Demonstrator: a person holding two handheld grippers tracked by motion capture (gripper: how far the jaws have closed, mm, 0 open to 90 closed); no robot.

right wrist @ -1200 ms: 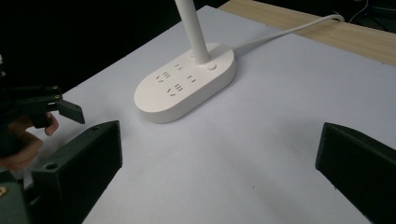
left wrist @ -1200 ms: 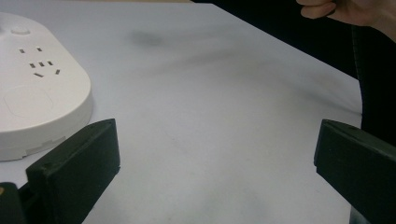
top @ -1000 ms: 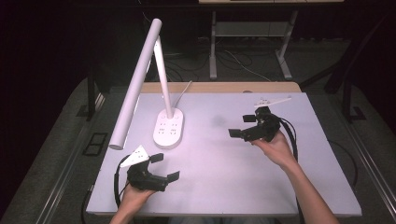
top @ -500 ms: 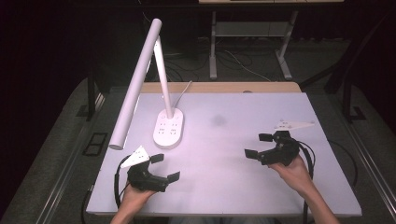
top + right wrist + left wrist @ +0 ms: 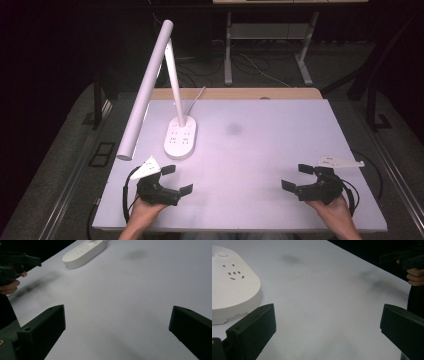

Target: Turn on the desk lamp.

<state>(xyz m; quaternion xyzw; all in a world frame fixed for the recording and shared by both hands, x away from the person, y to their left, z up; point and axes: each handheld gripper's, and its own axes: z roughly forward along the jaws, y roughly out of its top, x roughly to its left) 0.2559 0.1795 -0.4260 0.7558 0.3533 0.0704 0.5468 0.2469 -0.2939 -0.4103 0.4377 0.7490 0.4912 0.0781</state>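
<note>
While at the near-left corner of the table (image 5: pixel 280 150), left gripper (image 5: pixel 176 180) sat low over the white top, same spot as 1.0 s and 0.5 s ago. Jaws spread wide, nothing between them; seen wide apart in left gripper view (image 5: pixel 325 332) too, bare table between. Held by left hand (image 5: pixel 145 212) coming in from bottom edge.

Just beyond it: white desk lamp (image 5: pixel 150 85), oval base (image 5: pixel 180 140) flat on table left of centre, stem up, long tube head slanting down toward near-left. Unmoved across all three frames. Base showed socket slots in left gripper view (image 5: pixel 233 290), close to that gripper's left jaw but apart from it. Cable (image 5: pixel 196 96) ran off base toward far edge.

Faint dark smudge (image 5: pixel 234 129) on table mid-top, unchanged.

Right side: right gripper (image 5: pixel 298 177) was up mid-right of table 1.0 s ago, lower and nearer 0.5 s ago, now pulled back further to near-right corner, roughly level with left gripper. Jaws spread wide, empty; right gripper view (image 5: pixel 117 332) confirmed, with lamp base far off at upper left (image 5: pixel 83 251). Right hand (image 5: pixel 332 212) at bottom edge.
</note>
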